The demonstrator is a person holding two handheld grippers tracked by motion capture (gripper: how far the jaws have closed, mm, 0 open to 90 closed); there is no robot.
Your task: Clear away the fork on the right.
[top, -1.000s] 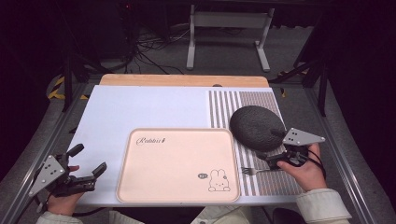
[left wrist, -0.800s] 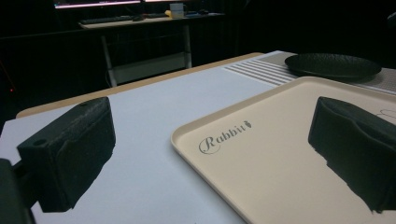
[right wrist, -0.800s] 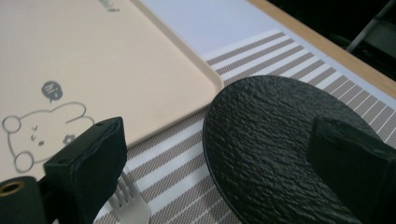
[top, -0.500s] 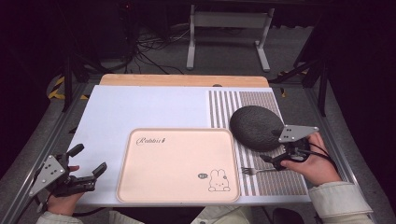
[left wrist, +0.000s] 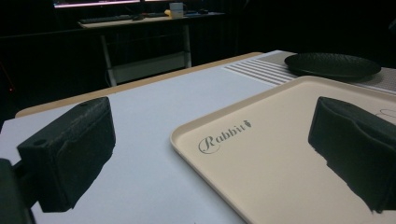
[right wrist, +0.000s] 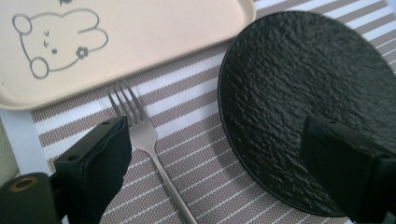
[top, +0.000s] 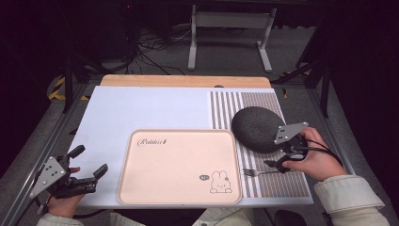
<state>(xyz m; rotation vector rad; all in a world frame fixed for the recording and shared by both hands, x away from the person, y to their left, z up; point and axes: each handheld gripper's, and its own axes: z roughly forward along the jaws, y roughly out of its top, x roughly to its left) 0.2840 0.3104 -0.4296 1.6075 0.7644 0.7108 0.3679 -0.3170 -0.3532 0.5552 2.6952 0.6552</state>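
Right gripper view gives us the detail: right gripper (right wrist: 215, 163) has its jaws spread wide and holds nothing. Its 2 black pads straddle the gap between fork and plate. The left pad sits just beside the fork (right wrist: 144, 144), overlapping its left edge in the picture; we cannot tell if it touches. The right pad hangs over the black textured plate (right wrist: 299, 93).

Fork lies flat on the striped placemat (right wrist: 187, 116), long axis running from tines at upper left to handle at lower right in this view. Tines point toward the cream tray (right wrist: 140, 37) with the rabbit drawing and stop just short of its rim.

High view adds the layout the close-up lacks. Right gripper (top: 282, 157) is held in the person's right hand (top: 315, 160), near the plate's (top: 256, 127) near-right edge. Fork (top: 259, 172) lies roughly crosswise on the table, tines toward the tray (top: 179, 165), handle toward the hand. Left gripper (top: 87, 172) sits at the near-left corner of the white mat (top: 141, 108), jaws wide apart, empty.

Left gripper view shows both its pads wide apart over mat (left wrist: 140, 140) and tray (left wrist: 280, 154), with the "Rabbit" lettering between them and the plate (left wrist: 331, 65) far off.
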